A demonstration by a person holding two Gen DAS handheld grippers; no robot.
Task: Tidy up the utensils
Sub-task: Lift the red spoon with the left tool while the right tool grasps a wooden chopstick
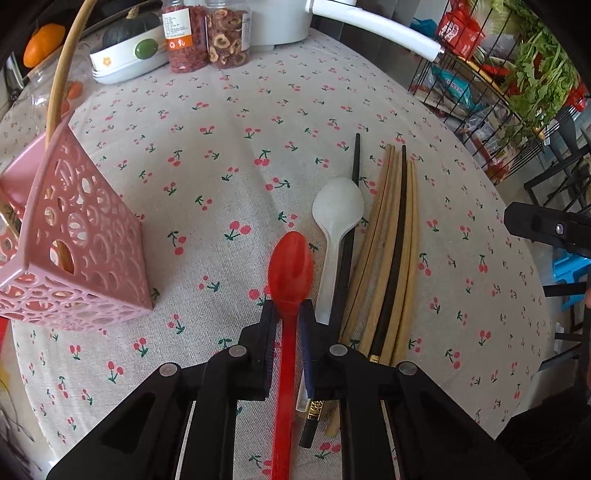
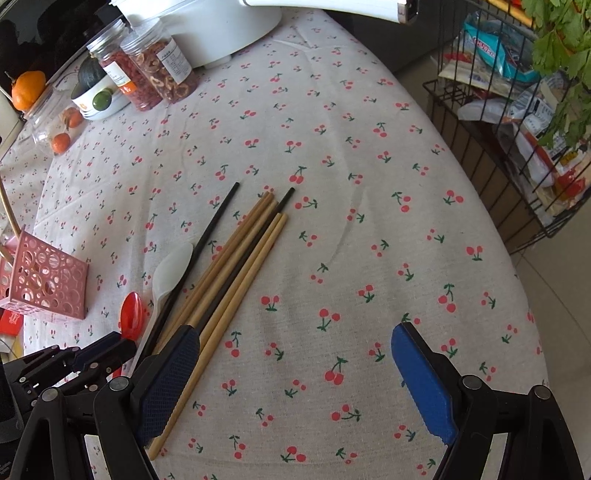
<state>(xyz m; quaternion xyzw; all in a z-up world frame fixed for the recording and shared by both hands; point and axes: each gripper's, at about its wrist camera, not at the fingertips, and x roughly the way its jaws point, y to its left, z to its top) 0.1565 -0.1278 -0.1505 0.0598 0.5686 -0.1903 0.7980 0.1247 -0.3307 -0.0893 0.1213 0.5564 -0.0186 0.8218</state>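
Observation:
My left gripper (image 1: 288, 307) is shut on the handle of a red plastic spoon (image 1: 290, 266), just behind its bowl, low over the cherry-print tablecloth. The red spoon also shows in the right wrist view (image 2: 132, 314). A white spoon (image 1: 337, 214) lies just right of it, then a bundle of wooden and black chopsticks (image 1: 391, 258). A pink perforated utensil holder (image 1: 74, 236) stands to the left. My right gripper (image 2: 295, 365) is open and empty above the cloth, right of the chopsticks (image 2: 236, 266).
Two jars of dried food (image 1: 207, 33), a white bowl (image 1: 125, 59), a dark squash and a white appliance stand at the table's far edge. A black wire rack (image 1: 498, 92) with packets and greens stands beyond the table's right edge. A curved bamboo handle (image 1: 62, 74) rises at left.

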